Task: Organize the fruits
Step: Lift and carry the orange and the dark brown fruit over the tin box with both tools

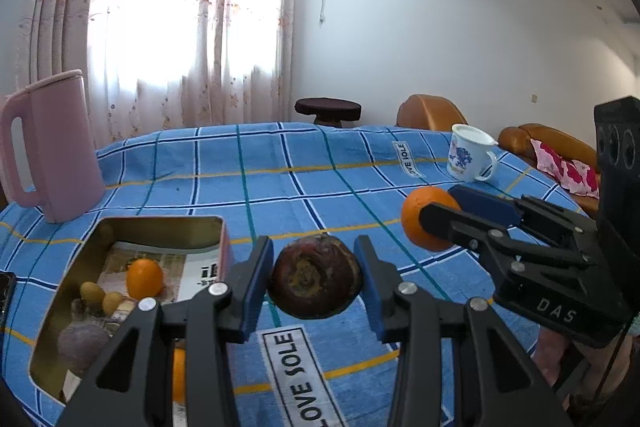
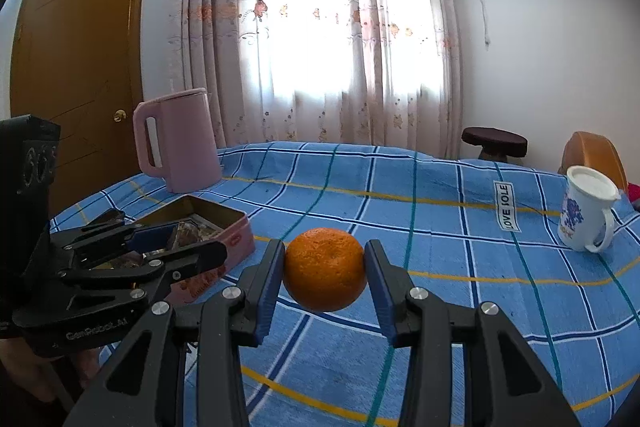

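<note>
1. Tabletop (image 1: 320,163), under a blue checked cloth. It carries everything listed below.

2. Pink kettle (image 1: 52,147), upright at the far left of the cloth, just behind the tin. Not part of the task.

3. Tin box (image 1: 218,227), open and rectangular, on the left of the cloth. It already holds one small orange fruit (image 1: 145,278), two yellowish small fruits (image 1: 93,291), a purplish item and some paper. Judged the collecting place, and partly filled.

4. White printed mug (image 1: 466,157), upright, far right, well apart from the tin. Not part of the task.

5. Left hand-held gripper (image 1: 316,279): jaws closed partway, pads pressed on both sides of a dark reddish-brown round fruit (image 1: 316,279), which is carried clear of the cloth, just right of the tin.

6. Right hand-held gripper (image 2: 325,275): jaws closed partway on an orange (image 2: 325,275), held off the cloth, further right of the tin.

7. Progress, as a judgement: several fruits are stowed and two are in hand but not yet in the tin. An orange shape shows low between the left fingers, too hidden to identify. No other loose fruit is seen on the cloth, so the task seems near its end.
</note>
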Tool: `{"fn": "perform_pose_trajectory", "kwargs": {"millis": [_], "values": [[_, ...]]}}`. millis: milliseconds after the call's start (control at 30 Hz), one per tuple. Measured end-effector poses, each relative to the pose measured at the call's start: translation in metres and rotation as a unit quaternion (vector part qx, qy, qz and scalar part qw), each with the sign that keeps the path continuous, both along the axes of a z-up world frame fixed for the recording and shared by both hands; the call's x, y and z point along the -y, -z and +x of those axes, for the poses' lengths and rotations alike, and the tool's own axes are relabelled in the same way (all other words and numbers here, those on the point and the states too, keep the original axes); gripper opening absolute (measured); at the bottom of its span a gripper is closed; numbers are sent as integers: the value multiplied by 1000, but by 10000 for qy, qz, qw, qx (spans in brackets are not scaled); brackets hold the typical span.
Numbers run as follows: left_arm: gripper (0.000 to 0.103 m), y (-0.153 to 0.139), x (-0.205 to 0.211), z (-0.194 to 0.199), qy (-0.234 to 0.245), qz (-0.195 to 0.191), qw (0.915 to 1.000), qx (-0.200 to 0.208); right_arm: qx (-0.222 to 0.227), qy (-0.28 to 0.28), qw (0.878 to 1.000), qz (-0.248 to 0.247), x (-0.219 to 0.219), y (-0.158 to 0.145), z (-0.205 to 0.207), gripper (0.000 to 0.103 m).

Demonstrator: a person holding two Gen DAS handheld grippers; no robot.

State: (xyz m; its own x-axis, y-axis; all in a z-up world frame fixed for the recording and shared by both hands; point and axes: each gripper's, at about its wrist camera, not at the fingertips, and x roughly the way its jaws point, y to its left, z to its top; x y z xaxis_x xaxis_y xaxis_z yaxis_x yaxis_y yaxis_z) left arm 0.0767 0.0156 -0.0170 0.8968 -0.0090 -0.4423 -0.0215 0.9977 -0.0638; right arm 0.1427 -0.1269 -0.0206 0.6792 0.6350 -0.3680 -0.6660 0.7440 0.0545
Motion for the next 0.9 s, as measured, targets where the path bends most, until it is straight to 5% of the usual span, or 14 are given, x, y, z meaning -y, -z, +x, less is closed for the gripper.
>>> {"fn": "perform_pose_trajectory", "kwargs": {"millis": [900], "values": [[44,-18,-44,-33,-539,-52,9980,330,320,-404,9986,-96,-48,-18,-14,43]]}}
